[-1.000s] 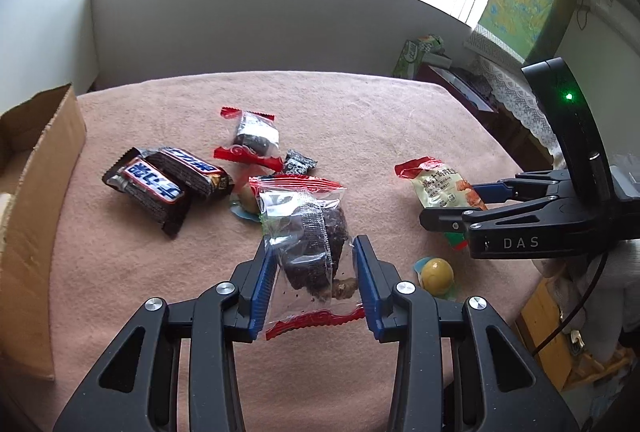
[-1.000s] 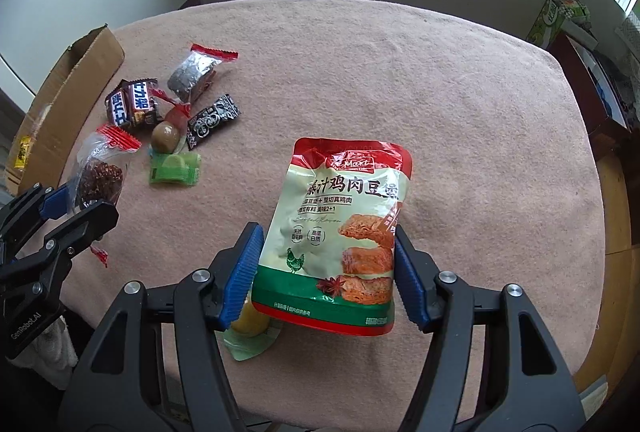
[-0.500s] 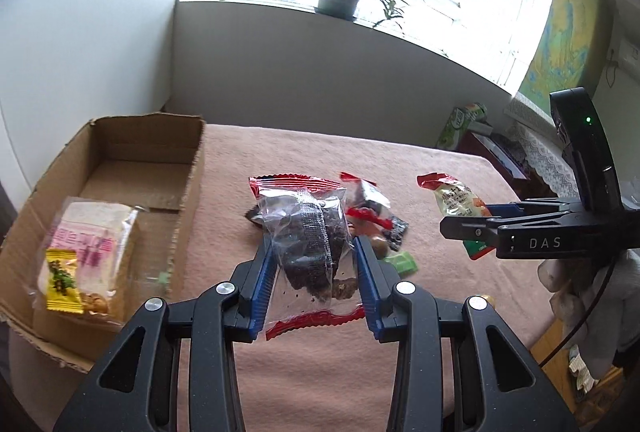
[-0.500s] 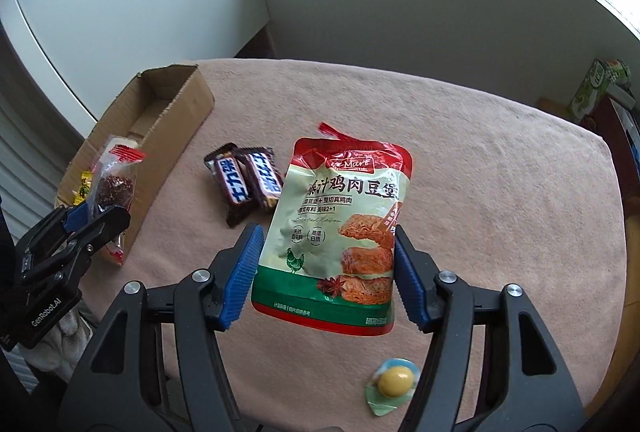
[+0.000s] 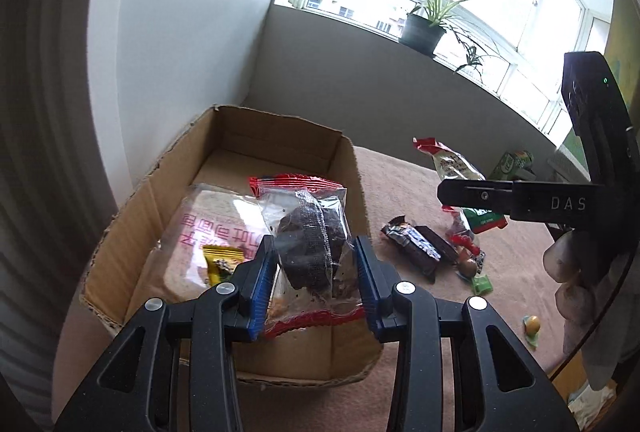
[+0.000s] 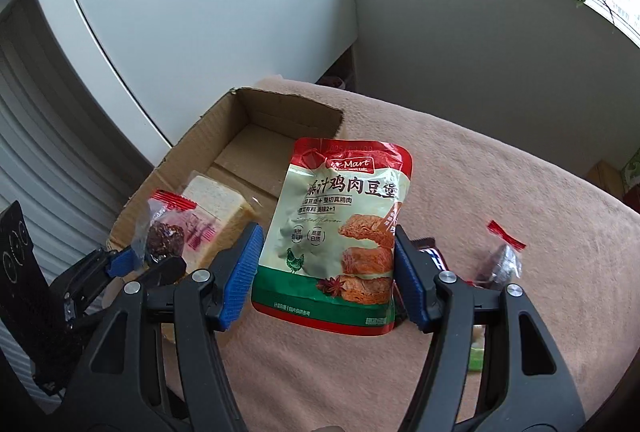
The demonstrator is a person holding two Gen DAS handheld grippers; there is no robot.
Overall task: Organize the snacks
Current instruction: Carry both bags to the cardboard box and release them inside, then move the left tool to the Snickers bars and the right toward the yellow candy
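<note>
My left gripper (image 5: 312,288) is shut on a clear red-edged packet of dark snack (image 5: 310,244) and holds it over the near end of an open cardboard box (image 5: 160,168). In the box lies a wrapped bread pack (image 5: 208,228). My right gripper (image 6: 326,272) is shut on a green and red chicken snack pouch (image 6: 340,228), held in the air to the right of the box (image 6: 280,112). The left gripper (image 6: 140,262) with its packet shows at the left of the right wrist view, and the right gripper's pouch (image 5: 456,168) shows at the right of the left wrist view.
On the pink tablecloth (image 5: 500,272) lie dark chocolate bars (image 5: 416,246), a small green sweet (image 5: 481,284), a yellow jelly cup (image 5: 532,324) and another clear red-edged packet (image 6: 500,264). A wall and a windowsill with a potted plant (image 5: 424,28) stand behind the table.
Both grippers have swung left toward the box with their packets. The left gripper's packet now hangs over the box instead of over the cloth.
</note>
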